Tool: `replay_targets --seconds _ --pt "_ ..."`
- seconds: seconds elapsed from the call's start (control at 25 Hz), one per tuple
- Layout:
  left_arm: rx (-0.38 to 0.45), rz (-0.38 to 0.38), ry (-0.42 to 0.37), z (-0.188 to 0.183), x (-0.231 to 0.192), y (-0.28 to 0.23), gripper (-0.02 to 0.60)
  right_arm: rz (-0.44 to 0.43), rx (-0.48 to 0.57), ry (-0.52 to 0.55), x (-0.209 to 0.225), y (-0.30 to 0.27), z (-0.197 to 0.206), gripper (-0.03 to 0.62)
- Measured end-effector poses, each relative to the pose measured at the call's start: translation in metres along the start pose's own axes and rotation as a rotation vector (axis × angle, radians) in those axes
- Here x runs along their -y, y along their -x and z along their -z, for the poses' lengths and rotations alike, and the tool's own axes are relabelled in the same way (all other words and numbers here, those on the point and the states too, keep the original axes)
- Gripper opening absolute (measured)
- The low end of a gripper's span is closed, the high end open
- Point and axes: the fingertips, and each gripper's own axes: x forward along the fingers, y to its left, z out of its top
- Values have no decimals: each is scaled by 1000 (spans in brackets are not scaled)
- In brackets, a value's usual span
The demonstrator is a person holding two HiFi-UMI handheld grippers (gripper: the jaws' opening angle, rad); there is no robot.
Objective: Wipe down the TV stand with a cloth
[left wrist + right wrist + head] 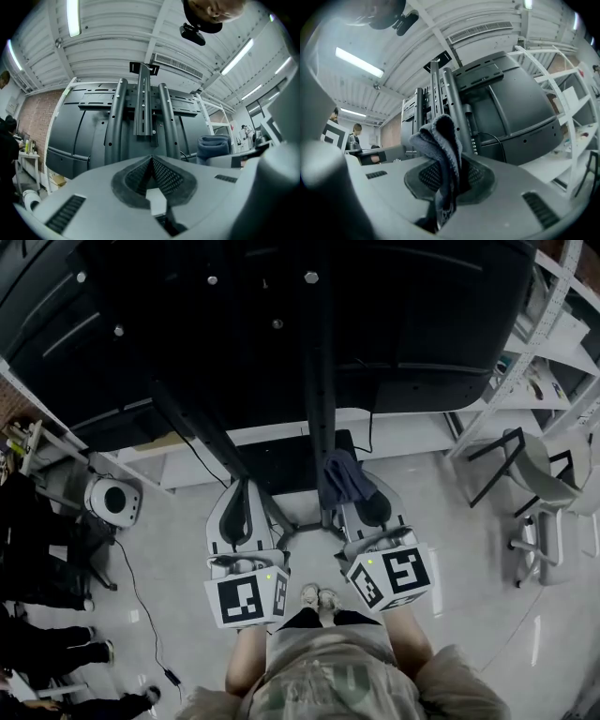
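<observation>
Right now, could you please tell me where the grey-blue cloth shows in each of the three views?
Head view: the cloth lies just right of centre, right of the dark column.
Left gripper view: it sits low and right of centre.
Right gripper view: it stands up at the centre, clamped in the right tool.
Shared landmark: the TV stand's upright posts.

Left gripper jaws together, empty — right gripper jaws tight on cloth.

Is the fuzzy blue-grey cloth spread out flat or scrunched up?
Scrunched up. The blue-grey fuzzy cloth stands in folds, pinched in the right gripper.
</observation>
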Motion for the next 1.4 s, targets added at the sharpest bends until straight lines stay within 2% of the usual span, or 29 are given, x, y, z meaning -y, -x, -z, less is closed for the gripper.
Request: replay_targets --seconds 0.12,0.24,0.4,0.52,0.68,0.84,1.0,1.24,1.32,1.4 --pt "-2 -2 -18 -1 0 11 15 -29 -2 -40 -7 3 5 57" --pt "13 -1 -28 -5 -10 18 15 -22 5 -61 -17 0 7 57" --pt "48 14 -15 -13 -37 25 15 -19 23 -15 -43 -6 1 57" --pt "77 61 -8 -20 -61 29 15 22 53 9 -63 -17 -6 57" --pt "96 153 6 -31 -103 42 15 100 74 -46 -101 -30 0 57" --pt "107 206 19 -40 -143 47 15 171 112 14 -142 -37 -7 57" --pt "134 210 38 -51 -165 48 15 207 102 166 -171 -45 -15 57" --pt "155 218 46 -59 -165 47 15 276 40 535 -188 -59 -39 57" --pt "157 219 33 -62 -164 45 15 283 23 684 -196 -69 -57 57" --pt "154 219 1 -68 -164 42 15 292 64 831 -206 -84 -91 57"
